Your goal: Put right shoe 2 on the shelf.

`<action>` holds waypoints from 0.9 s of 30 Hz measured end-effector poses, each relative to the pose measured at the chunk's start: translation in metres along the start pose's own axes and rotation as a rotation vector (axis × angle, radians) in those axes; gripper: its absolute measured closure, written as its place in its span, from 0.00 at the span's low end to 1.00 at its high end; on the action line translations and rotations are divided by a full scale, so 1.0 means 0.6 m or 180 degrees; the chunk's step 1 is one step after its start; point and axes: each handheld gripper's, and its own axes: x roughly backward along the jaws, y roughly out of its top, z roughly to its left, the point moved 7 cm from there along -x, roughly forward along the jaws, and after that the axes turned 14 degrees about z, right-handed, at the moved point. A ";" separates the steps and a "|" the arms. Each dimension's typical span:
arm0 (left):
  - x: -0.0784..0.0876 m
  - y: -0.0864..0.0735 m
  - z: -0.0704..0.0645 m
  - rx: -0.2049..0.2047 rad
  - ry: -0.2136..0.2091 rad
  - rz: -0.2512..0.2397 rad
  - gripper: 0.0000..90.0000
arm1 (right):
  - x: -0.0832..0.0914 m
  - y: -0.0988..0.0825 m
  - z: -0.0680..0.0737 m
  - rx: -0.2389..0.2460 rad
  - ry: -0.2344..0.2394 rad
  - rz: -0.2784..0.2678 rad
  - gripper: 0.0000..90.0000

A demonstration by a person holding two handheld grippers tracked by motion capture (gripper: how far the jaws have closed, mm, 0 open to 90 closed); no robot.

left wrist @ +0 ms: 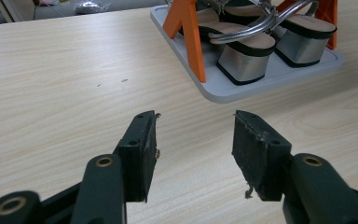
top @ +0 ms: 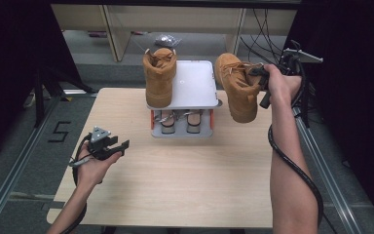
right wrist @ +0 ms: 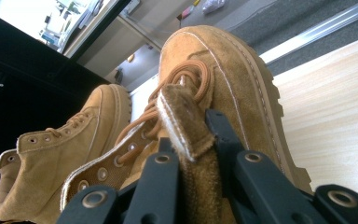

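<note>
Suede boot (top: 237, 87) hangs at two o'clock, tongue pinched in the right gripper (top: 262, 73); left gripper (top: 119, 147) idles, jaws apart. Next, I'd say: set it on the rack (top: 195, 83) beside its mate (top: 159, 77).

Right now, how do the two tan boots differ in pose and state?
The left boot stands upright on the rack's top shelf; the right boot hangs in the air beside the rack, toe tilted down. The left boot is untouched; the right boot is clamped by its tongue in the right gripper. Both are tan, laced ankle boots.
</note>
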 end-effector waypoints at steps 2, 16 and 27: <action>0.001 0.000 0.000 -0.0001 0.0001 -0.0005 0.54 | 0.000 0.001 0.004 -0.0026 -0.0015 0.0001 0.93; 0.004 0.000 0.002 -0.0004 0.0027 0.0028 0.54 | -0.004 0.006 0.036 0.0059 0.0032 -0.0046 0.93; 0.003 0.000 0.000 -0.0002 0.0027 0.0030 0.54 | -0.010 0.007 0.047 0.0024 0.0075 -0.0021 0.92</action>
